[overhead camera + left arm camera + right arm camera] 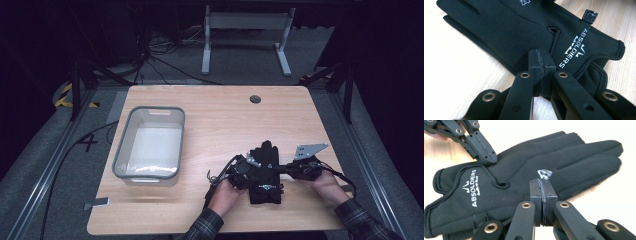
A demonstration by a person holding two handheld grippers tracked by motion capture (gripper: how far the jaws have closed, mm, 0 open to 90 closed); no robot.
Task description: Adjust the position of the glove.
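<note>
A black fabric glove (263, 172) with white lettering lies flat on the pale wooden table (215, 120), near its front edge; the left gripper (541, 63) rests clenched against its cuff side, the right gripper (542, 191) clenched at its palm edge; farther left stands a clear plastic bin (150, 144).

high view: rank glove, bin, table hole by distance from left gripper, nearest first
From the left gripper:
1. glove: right at its fingers, table's near right part.
2. bin: off to the left, on the table's left side.
3. hole: at the table's far edge, straight ahead.
</note>
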